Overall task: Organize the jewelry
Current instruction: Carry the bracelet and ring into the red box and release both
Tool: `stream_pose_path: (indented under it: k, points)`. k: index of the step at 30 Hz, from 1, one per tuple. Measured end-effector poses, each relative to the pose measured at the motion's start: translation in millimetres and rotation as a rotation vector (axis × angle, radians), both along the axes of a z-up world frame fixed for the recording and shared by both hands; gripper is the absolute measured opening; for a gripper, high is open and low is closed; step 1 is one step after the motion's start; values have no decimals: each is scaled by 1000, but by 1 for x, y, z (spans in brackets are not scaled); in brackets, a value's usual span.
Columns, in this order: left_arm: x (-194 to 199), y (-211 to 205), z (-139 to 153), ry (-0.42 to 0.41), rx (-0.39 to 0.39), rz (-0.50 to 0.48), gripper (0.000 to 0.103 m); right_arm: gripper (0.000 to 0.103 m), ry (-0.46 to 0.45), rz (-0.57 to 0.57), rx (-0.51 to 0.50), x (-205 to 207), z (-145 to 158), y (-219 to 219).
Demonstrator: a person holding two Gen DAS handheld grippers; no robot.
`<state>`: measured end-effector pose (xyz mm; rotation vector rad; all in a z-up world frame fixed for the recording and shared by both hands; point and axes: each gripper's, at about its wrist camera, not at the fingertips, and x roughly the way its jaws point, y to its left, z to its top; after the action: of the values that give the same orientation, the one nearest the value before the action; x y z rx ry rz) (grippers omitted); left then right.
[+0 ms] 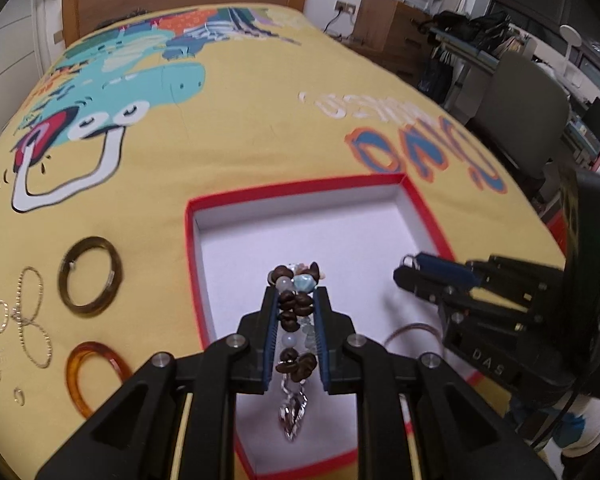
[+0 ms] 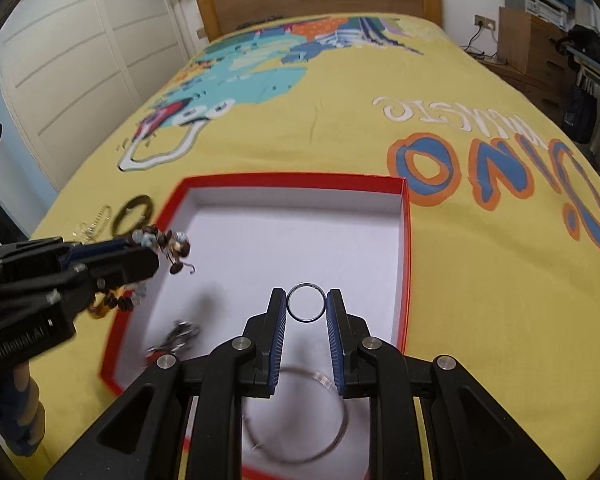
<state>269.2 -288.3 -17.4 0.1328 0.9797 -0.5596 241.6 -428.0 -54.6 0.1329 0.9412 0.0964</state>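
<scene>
Both claws hang over the box (image 2: 407, 240), prob. so each piece drops inside. Left claw (image 1: 296, 300) clenched on a bead bracelet (image 1: 296, 306), center-bottom of frame, strand trailing below the jaws. Right claw (image 2: 306, 305) grips a ring (image 2: 306, 302) upright btwn its tips, lower center. Loose bangles (image 1: 90, 276) lie lower left on the bedspread (image 1: 260, 128), outside the box.

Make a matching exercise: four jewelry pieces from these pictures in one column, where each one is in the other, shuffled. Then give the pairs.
1. beaded bracelet
2. small ring
3. thin wire hoop
4. amber bangle

A. lying on the box floor
B. clamped in the right gripper
C. lying on the yellow bedspread
D. clamped in the left gripper

Pairs: 1-D, 2-B, 3-A, 4-C
</scene>
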Motion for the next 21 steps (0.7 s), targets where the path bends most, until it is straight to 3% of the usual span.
stream_pose_path:
  k: [10, 21]
  points:
    - [11, 7, -45, 59, 39, 28, 16, 20, 70, 92, -81, 23, -18, 3]
    - [9, 8, -46, 59, 48, 26, 17, 20, 73, 122, -144, 23, -18, 9]
